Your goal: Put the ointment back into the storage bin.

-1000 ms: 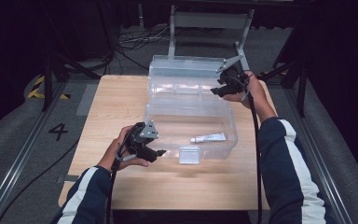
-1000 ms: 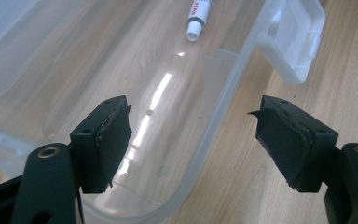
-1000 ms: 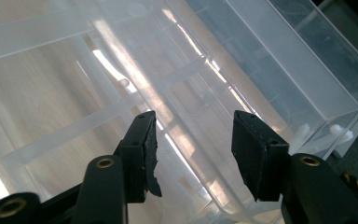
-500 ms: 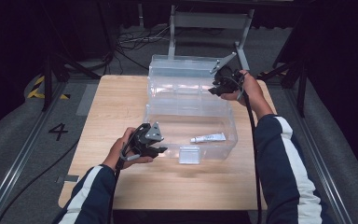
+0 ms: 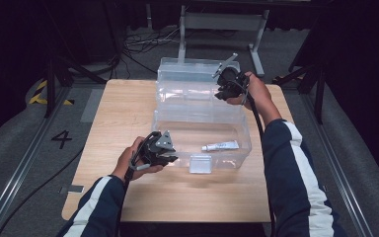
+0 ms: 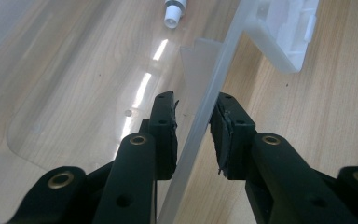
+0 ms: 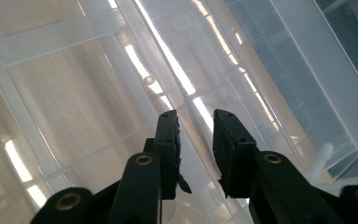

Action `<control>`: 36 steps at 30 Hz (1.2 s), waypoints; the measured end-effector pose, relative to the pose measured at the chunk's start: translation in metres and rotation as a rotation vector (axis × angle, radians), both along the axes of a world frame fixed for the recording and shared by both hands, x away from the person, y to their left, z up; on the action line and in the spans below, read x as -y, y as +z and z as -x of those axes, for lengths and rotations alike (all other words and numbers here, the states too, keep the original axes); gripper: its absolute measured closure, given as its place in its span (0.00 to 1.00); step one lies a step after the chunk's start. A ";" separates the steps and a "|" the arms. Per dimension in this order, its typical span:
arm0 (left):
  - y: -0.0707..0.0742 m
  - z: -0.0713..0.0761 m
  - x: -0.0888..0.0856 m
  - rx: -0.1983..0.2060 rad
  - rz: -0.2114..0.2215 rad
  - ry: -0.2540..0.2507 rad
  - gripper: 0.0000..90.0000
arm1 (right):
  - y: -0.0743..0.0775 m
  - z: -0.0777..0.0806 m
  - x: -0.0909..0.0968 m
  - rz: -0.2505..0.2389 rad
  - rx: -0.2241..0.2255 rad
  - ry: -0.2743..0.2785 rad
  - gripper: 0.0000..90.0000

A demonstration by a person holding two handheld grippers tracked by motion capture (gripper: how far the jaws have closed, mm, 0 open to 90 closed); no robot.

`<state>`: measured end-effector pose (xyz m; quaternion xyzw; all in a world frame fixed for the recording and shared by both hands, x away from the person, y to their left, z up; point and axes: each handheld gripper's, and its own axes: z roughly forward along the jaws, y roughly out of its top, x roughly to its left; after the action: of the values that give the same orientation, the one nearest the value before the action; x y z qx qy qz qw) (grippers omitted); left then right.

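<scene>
A clear plastic bin (image 5: 242, 129) stands on the wooden table with its clear lid (image 5: 187, 74) swung up behind it. Inside lies a white tube (image 5: 220, 145), whose cap (image 6: 173, 11) faces me. My left gripper (image 5: 170, 159) straddles the bin's front left wall (image 6: 214, 88), one jaw inside and one outside. Its jaws have just been closing and the pads meet the wall (image 6: 193, 105). My right gripper (image 5: 221, 94) is at the lid's right end. Its jaws have also just been closing, with a ridge of the lid (image 7: 186, 88) between them (image 7: 193, 116).
A white latch (image 6: 289, 32) hangs on the bin's front wall, seen as a pale square (image 5: 201, 163) from above. The wooden table (image 5: 123, 113) has bare room left of the bin and along its front edge. Dark stands and cables lie on the floor behind.
The right hand has slid a little to the left along the lid. The left hand has stayed at the bin's front left wall.
</scene>
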<state>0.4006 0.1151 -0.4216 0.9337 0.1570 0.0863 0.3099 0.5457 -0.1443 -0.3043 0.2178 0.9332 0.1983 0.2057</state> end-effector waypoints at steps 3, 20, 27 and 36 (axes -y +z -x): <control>0.000 0.000 0.000 -0.009 0.006 0.008 0.79 | 0.001 0.002 -0.004 0.041 0.011 0.009 0.82; 0.000 -0.001 -0.001 -0.035 0.016 0.020 0.79 | 0.006 0.004 0.001 0.052 -0.026 0.121 0.93; -0.001 -0.001 -0.001 -0.040 0.019 0.026 0.79 | 0.010 0.007 -0.002 0.081 -0.039 0.158 0.94; 0.000 -0.001 -0.001 -0.042 0.018 0.023 0.79 | 0.013 0.012 -0.004 0.110 -0.035 0.194 0.96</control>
<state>0.4019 0.1157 -0.4221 0.9306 0.1750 0.0689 0.3141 0.5338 -0.1408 -0.2917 0.1184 0.9628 0.1620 0.1807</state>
